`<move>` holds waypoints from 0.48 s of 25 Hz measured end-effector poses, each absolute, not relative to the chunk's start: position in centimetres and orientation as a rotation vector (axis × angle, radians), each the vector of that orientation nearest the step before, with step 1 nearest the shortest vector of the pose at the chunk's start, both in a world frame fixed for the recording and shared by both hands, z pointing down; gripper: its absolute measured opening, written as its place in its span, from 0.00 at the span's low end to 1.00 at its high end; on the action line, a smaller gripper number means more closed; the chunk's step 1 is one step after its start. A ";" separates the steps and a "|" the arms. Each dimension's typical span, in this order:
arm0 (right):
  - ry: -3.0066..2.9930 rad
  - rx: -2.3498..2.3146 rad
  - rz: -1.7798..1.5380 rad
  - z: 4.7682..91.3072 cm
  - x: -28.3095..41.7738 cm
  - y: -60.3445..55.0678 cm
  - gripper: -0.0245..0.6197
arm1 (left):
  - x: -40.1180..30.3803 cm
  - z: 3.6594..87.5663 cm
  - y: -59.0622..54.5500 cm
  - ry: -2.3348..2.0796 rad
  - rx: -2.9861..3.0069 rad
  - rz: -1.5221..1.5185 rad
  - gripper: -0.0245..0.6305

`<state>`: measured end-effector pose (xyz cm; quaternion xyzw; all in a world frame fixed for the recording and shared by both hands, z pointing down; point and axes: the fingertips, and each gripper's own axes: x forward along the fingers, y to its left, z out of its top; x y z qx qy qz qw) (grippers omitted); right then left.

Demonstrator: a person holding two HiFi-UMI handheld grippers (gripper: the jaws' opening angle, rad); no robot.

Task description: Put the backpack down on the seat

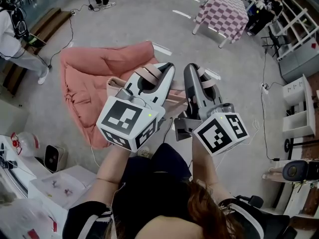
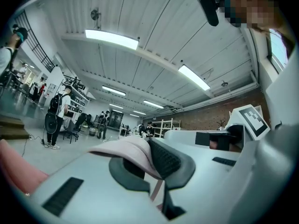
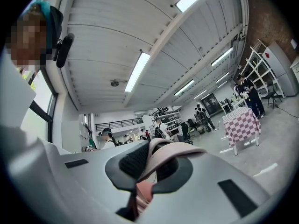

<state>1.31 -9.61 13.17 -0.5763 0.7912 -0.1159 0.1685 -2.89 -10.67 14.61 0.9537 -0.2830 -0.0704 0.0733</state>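
Observation:
The backpack [image 1: 175, 101] is pale pink and hangs under my two grippers, mostly hidden by them. My left gripper [image 1: 160, 69] is shut on one of its pink straps [image 1: 148, 74], which drapes over the jaws in the left gripper view too [image 2: 127, 149]. My right gripper [image 1: 193, 71] is shut on the other strap [image 1: 207, 81], seen looped through the jaws [image 3: 169, 154]. Both grippers point about level, side by side. The seat, a salmon-pink beanbag [image 1: 92, 76], lies on the floor just beyond and left of the backpack; its edge shows low in the left gripper view [image 2: 14, 168].
A checkered table [image 1: 223, 11] stands far ahead to the right. A person [image 1: 12, 39] is at the far left by a low bench. White shelving [image 1: 298, 108] lines the right side. A white box [image 1: 62, 185] and a small fan [image 1: 52, 157] sit near my left.

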 end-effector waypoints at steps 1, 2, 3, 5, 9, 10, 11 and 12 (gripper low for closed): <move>2.247 -1.641 -0.333 13.2 1.2 -9.6 0.10 | -3.0 14.7 -10.6 -0.847 2.862 -0.211 0.07; 2.247 -1.640 -0.334 13.2 1.1 -9.5 0.10 | -3.1 14.7 -10.5 -0.846 2.863 -0.211 0.07; 2.247 -1.638 -0.332 13.2 1.0 -9.4 0.10 | -3.2 14.7 -10.4 -0.847 2.865 -0.212 0.07; 2.250 -1.631 -0.331 13.2 0.8 -9.4 0.10 | -3.4 14.6 -10.4 -0.849 2.868 -0.216 0.07; 2.256 -1.622 -0.334 13.3 0.6 -9.9 0.10 | -3.6 14.9 -10.8 -0.855 2.854 -0.222 0.07; 2.259 -1.622 -0.334 13.3 0.5 -10.1 0.10 | -3.7 15.0 -11.1 -0.858 2.847 -0.223 0.07; 2.263 -1.621 -0.333 13.4 0.4 -10.4 0.10 | -3.8 15.1 -11.4 -0.862 2.841 -0.224 0.07; 2.267 -1.621 -0.334 13.5 0.4 -10.7 0.10 | -3.8 15.2 -11.8 -0.867 2.837 -0.222 0.07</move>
